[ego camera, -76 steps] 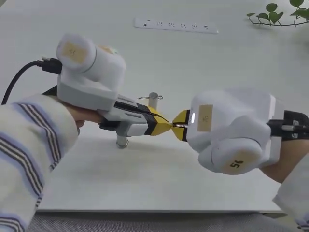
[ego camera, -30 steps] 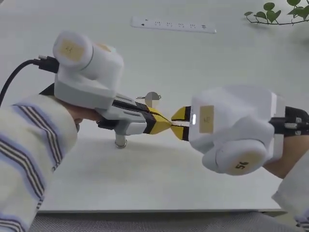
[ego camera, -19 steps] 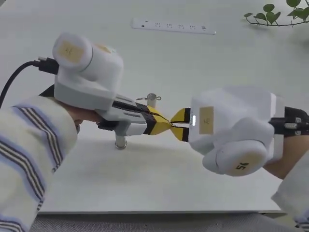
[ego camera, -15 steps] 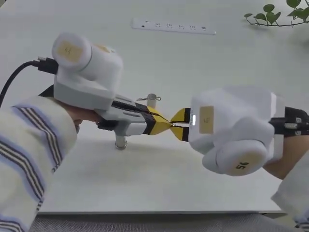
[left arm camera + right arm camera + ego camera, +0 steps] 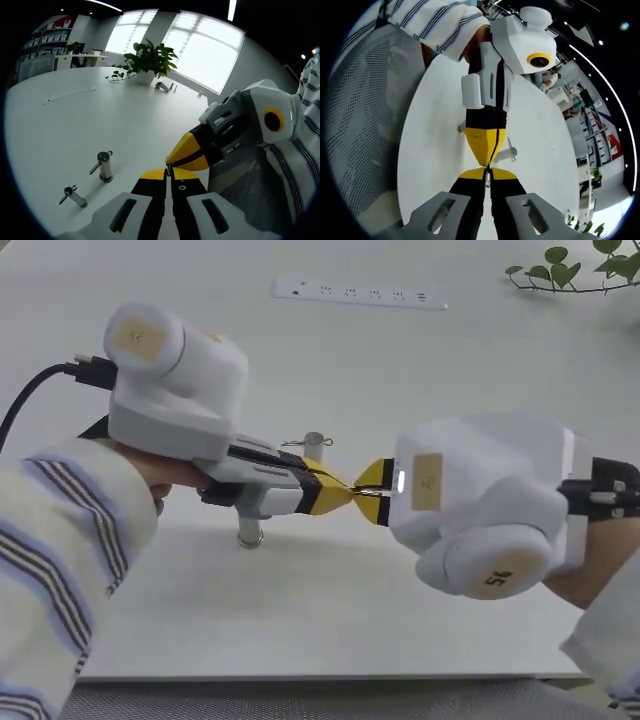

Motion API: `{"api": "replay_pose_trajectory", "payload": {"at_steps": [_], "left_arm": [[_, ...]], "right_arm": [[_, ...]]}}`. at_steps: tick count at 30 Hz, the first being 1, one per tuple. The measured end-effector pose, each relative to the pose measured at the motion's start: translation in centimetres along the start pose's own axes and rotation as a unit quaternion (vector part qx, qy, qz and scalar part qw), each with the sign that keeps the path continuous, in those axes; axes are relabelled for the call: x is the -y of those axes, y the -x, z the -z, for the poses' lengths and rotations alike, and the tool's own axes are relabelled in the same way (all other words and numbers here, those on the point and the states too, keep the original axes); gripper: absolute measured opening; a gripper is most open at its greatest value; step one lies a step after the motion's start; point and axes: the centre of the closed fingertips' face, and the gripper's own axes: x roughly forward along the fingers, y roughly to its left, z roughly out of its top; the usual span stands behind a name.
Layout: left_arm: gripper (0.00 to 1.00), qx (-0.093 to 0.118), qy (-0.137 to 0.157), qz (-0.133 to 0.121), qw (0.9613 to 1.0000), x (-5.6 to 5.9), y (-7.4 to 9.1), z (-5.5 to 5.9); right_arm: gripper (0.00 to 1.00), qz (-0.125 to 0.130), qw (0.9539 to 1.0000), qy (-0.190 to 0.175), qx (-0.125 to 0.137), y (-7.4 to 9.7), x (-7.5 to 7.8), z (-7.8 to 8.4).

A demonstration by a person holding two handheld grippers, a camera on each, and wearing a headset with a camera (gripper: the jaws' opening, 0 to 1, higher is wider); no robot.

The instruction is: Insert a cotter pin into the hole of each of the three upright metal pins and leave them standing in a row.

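While left tongs (image 5: 343, 496) and right tongs (image 5: 377, 492) both pinch the cotter pin (image 5: 362, 493), I'd loosen one only once the other holds.

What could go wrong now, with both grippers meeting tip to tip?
1. The thin cotter pin sits where the tips of the left gripper and right gripper meet; a poor handover may drop it.
2. The near metal pin stands right under the left gripper, the far metal pin just behind; a low hand might knock them over.
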Motion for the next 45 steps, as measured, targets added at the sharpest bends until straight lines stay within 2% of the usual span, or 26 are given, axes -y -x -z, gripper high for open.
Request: {"api": "replay_pose_trajectory", "payload": {"at_steps": [5,22,45], "left_arm": [[0.01,0.009,0.006,0.001,0.9999,0.0,0.07,-0.19],[0.02,0.016,0.016,0.002,0.9997,0.02,0.1,0.05],[0.0,0.019,-0.007,-0.004,0.9998,0.1,0.25,-0.35]], "right_arm": [[0.03,0.005,1.0,-0.002,0.0,0.08,0.19,0.01],[0.03,0.003,1.0,-0.006,-0.001,-0.07,0.0,0.06],[0.04,0.003,1.0,-0.008,0.004,0.02,0.32,-0.21]]}}
